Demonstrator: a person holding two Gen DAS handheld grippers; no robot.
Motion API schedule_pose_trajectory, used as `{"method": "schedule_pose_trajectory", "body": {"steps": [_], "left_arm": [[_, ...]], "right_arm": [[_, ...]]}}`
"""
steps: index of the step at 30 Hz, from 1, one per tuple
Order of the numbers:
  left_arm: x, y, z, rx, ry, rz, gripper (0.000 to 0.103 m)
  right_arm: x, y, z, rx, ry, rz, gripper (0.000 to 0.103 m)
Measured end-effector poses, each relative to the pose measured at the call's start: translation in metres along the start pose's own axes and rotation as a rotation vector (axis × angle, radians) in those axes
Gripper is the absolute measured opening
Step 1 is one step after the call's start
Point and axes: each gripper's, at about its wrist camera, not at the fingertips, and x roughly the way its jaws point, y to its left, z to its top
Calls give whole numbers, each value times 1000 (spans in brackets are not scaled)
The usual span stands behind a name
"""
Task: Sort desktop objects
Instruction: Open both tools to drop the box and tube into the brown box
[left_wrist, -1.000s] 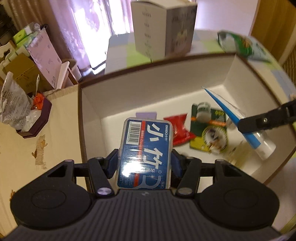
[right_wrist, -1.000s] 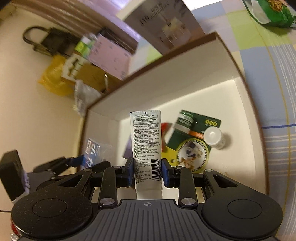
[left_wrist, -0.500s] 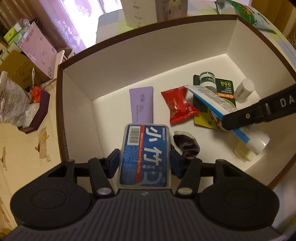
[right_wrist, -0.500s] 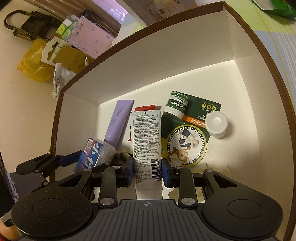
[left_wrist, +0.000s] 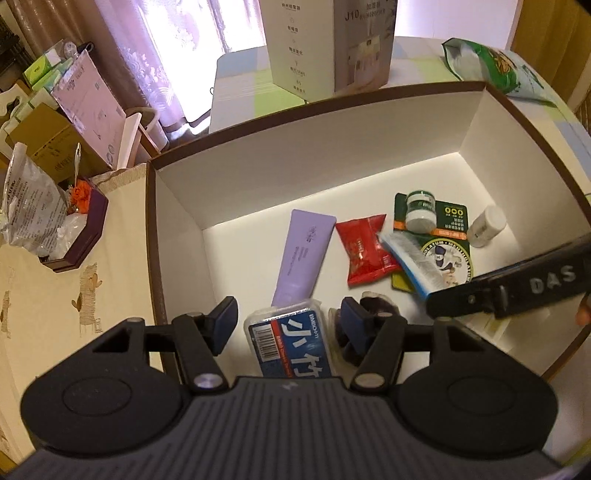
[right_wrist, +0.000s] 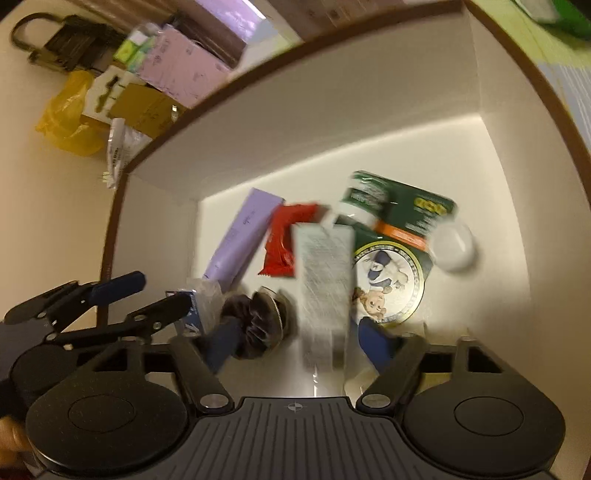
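A white box with a brown rim (left_wrist: 317, 173) holds the sorted items. My left gripper (left_wrist: 288, 321) is open over its near left corner; the blue floss case (left_wrist: 291, 347) lies free between the pads. My right gripper (right_wrist: 299, 338) is open; the white tube (right_wrist: 323, 288) is blurred and loose between its fingers. In the left wrist view the tube (left_wrist: 410, 264) shows beside the right gripper's finger (left_wrist: 517, 284). In the box lie a purple tube (left_wrist: 303, 258), a red packet (left_wrist: 365, 251), a green card (left_wrist: 439, 236) with a small jar (left_wrist: 419, 210), a white bottle (left_wrist: 485, 225) and a dark scrunchie (right_wrist: 258, 325).
A tall carton (left_wrist: 328, 44) and a green bag (left_wrist: 495, 70) stand behind the box. A dark tray with plastic bags (left_wrist: 55, 221) sits left of it on the cream tablecloth. Cartons and a pink package (left_wrist: 88, 99) lie beyond the table.
Both grippers have opened inside the box. The floss case dropped out of my left gripper and the white tube is falling out of my right one.
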Motion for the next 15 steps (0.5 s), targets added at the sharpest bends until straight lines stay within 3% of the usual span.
{"method": "schedule_pose_trajectory", "body": {"steps": [15], "left_arm": [[-4,-6,-5,-4,-6,-6,61]], "right_arm": [[-21,-1,-11,-67,-23,-91,79]]}}
